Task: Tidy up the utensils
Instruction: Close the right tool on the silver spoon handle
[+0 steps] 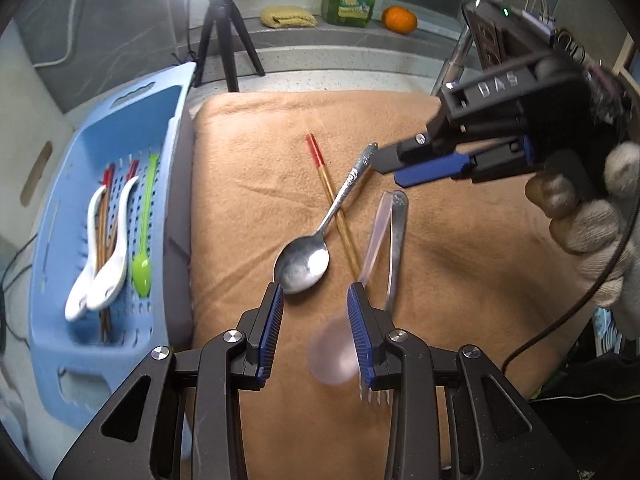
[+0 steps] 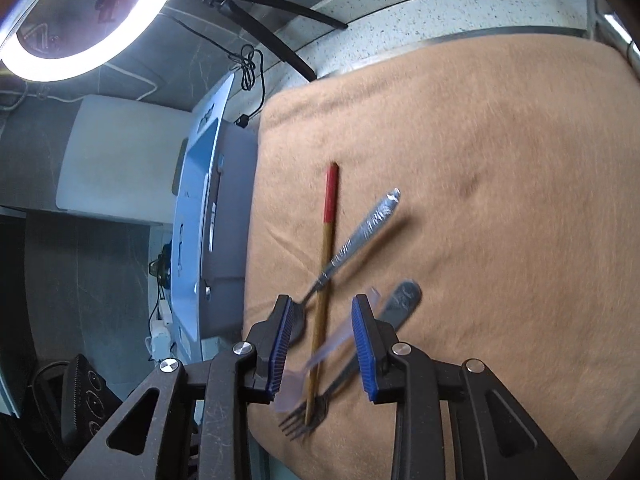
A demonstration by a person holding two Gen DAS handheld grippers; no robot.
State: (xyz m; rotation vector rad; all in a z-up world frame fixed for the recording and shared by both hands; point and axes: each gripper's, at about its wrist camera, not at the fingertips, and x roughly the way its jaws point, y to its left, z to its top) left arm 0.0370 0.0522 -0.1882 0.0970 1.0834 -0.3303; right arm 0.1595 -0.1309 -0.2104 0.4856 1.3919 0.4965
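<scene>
Left tongs (image 1: 316, 320) hover over tan cloth (image 1: 460, 280), jaws apart, nothing gripped. Metal spoon (image 1: 310, 258) lies across red-tipped chopstick (image 1: 334, 204), bowl by left pad. Clear spoon (image 1: 362, 276) and fork (image 1: 396, 248) just right, blurred. Right tongs (image 1: 384, 170) near spoon handle tip, gloved hand (image 1: 592, 224) behind. Blue basket (image 1: 64, 216) left: white spoons (image 1: 102, 264), green spoon (image 1: 145, 236), chopsticks.

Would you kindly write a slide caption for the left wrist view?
Left gripper hovers over metal spoon, chopstick, clear spoon and fork; blue basket alongside.
</scene>
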